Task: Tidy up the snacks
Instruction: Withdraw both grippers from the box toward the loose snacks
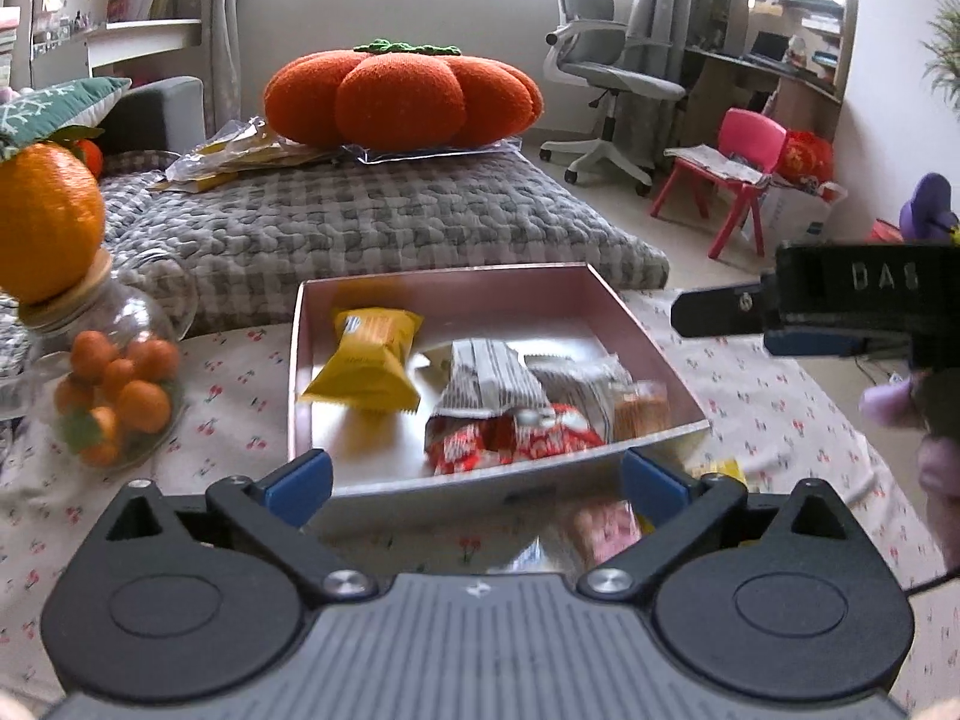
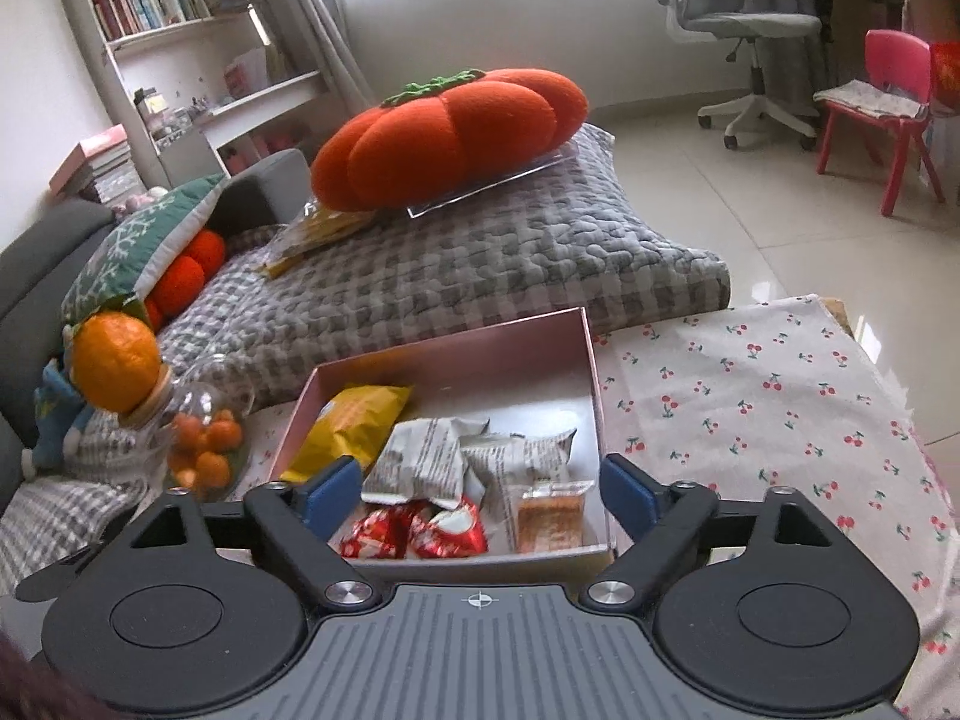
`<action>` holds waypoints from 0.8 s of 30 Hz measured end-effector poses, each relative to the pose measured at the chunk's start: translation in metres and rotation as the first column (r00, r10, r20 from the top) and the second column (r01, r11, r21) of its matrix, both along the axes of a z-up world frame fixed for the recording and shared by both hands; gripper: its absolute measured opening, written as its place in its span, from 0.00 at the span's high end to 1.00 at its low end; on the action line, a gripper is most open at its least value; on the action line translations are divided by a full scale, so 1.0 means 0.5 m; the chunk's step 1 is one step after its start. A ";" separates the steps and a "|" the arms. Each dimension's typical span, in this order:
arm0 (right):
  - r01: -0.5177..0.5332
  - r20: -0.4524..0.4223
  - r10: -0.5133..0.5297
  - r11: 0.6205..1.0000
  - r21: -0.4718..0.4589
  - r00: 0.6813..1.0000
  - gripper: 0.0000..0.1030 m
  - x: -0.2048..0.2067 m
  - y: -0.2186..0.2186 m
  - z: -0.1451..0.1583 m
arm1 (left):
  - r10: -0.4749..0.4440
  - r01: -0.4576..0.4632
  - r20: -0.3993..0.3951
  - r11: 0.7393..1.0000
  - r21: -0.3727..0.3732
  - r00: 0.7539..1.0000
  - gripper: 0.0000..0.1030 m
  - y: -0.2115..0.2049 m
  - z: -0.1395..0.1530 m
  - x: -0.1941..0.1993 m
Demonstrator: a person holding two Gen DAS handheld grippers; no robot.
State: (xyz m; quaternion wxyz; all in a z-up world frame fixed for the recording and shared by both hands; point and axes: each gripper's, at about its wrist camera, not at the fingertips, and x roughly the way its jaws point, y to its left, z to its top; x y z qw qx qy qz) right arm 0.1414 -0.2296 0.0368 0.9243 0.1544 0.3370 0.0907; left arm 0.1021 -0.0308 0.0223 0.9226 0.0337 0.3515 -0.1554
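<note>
While both grippers are hovering empty: the next pick is waiting.
Left gripper [image 1: 474,483]: fingers spread wide, holding nothing; loose packets [image 1: 606,525] are lying blurred just below it, outside the box.
Right gripper [image 2: 477,489]: gaping too, empty.
Advice: lowering straight, pinching a packet's middle.
Box [image 2: 591,360]: pink, sitting on the cherry cloth [image 2: 780,396], holding yellow [image 2: 354,420], grey [image 2: 420,459] and red [image 2: 414,531] packets.

Satin pink metal-looking box [image 2: 528,354]; crinkly glossy wrappers [image 2: 420,462]; printed cotton cloth [image 2: 780,408]
</note>
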 end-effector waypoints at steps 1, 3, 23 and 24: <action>-0.002 -0.003 0.002 1.000 -0.007 1.000 0.11 -0.008 0.004 0.004 | 0.000 0.001 -0.006 1.000 0.016 1.000 0.00 0.000 0.001 -0.008; -0.006 -0.009 0.006 1.000 -0.016 1.000 0.10 -0.024 0.011 0.009 | -0.004 0.004 -0.014 0.999 0.033 1.000 0.00 0.001 0.004 -0.025; -0.062 -0.034 0.058 0.990 -0.127 0.998 0.05 -0.154 0.039 -0.022 | 0.043 -0.043 -0.118 0.999 0.007 0.992 0.00 0.059 -0.048 -0.140; -0.064 -0.029 0.061 0.989 -0.134 0.998 0.05 -0.160 0.035 -0.025 | 0.045 -0.044 -0.120 0.999 0.012 0.992 0.00 0.062 -0.050 -0.141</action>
